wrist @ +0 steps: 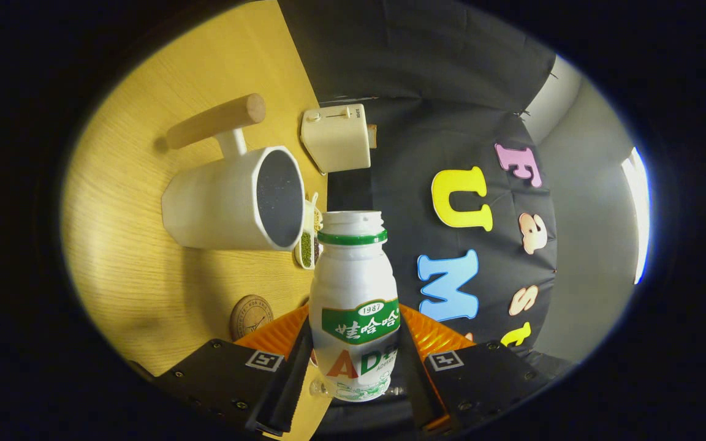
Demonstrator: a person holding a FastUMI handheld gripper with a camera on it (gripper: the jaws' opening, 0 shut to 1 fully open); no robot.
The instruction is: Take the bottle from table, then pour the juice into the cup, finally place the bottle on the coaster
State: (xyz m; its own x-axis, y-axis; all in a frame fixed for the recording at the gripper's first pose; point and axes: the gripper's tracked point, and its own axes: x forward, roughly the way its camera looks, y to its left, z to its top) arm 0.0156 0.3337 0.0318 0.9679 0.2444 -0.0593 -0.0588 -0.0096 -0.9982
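White plastic, green-collared and uncapped, the small drink bottle (pixel 355 306) sits clamped between my two fingers, my gripper (pixel 353 373) closed on its labelled lower half. I have it rolled sideways over the pale wooden table (pixel 132 245), its open mouth close by the rim of the white ceramic cup with the wooden handle (pixel 233 199). I judge this the pouring step. Next comes righting the bottle and carrying it to the round cork coaster (pixel 250 316) near my left finger.
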